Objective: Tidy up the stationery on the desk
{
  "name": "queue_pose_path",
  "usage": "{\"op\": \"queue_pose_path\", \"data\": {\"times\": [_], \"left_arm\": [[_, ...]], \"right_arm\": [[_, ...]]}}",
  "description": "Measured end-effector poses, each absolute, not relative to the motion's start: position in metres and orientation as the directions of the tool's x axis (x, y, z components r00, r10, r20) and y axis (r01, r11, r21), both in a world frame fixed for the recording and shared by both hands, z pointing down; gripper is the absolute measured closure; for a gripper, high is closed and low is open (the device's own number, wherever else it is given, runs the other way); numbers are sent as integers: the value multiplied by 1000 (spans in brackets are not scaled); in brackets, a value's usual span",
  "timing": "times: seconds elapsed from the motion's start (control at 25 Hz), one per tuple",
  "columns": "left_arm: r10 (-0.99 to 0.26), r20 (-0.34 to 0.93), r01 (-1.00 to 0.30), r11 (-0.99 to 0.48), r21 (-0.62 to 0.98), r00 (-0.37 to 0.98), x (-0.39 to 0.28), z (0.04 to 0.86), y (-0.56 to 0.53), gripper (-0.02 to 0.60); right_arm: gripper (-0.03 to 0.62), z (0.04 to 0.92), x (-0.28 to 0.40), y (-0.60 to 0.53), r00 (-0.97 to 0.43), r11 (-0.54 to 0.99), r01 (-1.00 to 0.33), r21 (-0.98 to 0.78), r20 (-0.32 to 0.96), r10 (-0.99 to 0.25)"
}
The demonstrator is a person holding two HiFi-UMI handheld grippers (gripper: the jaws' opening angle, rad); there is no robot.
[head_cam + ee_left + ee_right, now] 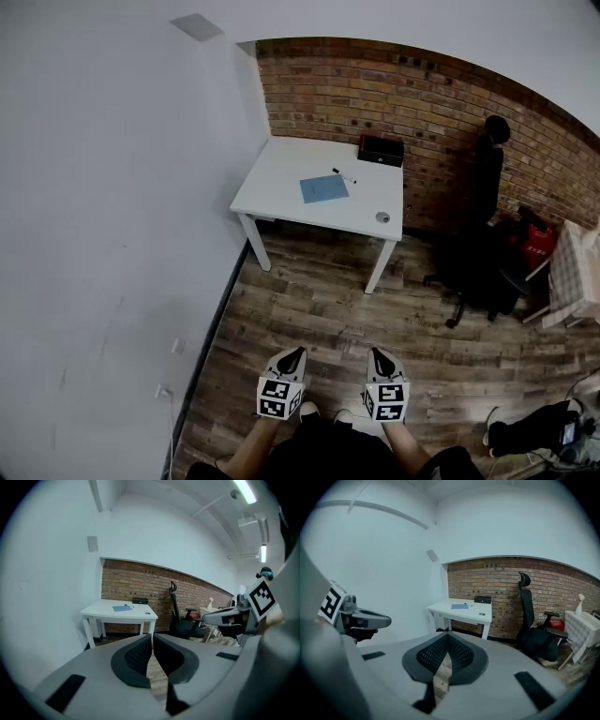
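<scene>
The stationery lies on the white desk (pixel 279 174) in the corner, well apart from you: a blue sheet (pixel 323 189) near the middle of the top, a pen (pixel 343 175) just beyond it toward the brick wall (pixel 441 103), a black box (pixel 381 150) at the back edge against that wall, and a small round grey disc (pixel 382 217) near the front right corner. What the disc is I cannot tell at this range. The four things lie apart from one another. A black chair (pixel 483 234) stands to the right of the desk, with a red item (pixel 536 239) on the floor beyond it. You stand back on the wood floor (pixel 319 309), facing the desk, with both tools held low and side by side in front of you, tips toward it. Your left gripper (pixel 297 353) has its jaws closed tip to tip, with only a thin slit of floor showing between the ribbed pads (pixel 138 656) lower down, and nothing sits between them. Your right gripper (pixel 377 354) is the same: jaws meeting at the tips, a narrow wedge of floor visible beneath, and nothing held. In each gripper view the other tool shows off to the side, clear of the desk, and the desk stands far ahead past the closed tips.
</scene>
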State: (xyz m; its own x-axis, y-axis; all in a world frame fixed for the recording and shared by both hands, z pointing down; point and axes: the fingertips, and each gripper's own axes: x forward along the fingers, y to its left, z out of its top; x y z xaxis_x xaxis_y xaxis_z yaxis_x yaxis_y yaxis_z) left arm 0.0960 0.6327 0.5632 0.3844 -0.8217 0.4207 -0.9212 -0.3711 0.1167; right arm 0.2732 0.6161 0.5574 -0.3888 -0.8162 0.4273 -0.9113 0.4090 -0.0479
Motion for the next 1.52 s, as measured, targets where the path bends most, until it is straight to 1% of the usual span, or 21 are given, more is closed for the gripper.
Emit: {"op": "queue_pose_path", "data": {"times": [0.12, 0.28, 0.48, 0.92, 1.32, 1.52], "left_arm": [[-824, 423, -924, -365, 114, 378, 107, 563, 644, 558], [-821, 434, -927, -353, 124, 371, 115, 567, 655, 558], [-823, 433, -928, -354, 117, 368, 112, 563, 656, 558], [-818, 425, -919, -379, 110, 388, 82, 565, 650, 558], [-816, 396, -905, -407, 127, 422, 63, 576, 648, 558], [-814, 390, -901, -413, 133, 431, 49, 576, 644, 558]], "right_arm": [[571, 553, 281, 627, -428, 439, -896, -67, 399, -811], [568, 552, 292, 635, -412, 432, -901, -35, 380, -828], [568, 550, 290, 631, -396, 423, -906, -10, 371, -840], [568, 552, 258, 630, -394, 405, -913, -53, 376, -839], [568, 563, 231, 636, -379, 401, -915, -28, 393, -838], [568, 557, 220, 633, -371, 385, -922, -44, 385, -845]]}}
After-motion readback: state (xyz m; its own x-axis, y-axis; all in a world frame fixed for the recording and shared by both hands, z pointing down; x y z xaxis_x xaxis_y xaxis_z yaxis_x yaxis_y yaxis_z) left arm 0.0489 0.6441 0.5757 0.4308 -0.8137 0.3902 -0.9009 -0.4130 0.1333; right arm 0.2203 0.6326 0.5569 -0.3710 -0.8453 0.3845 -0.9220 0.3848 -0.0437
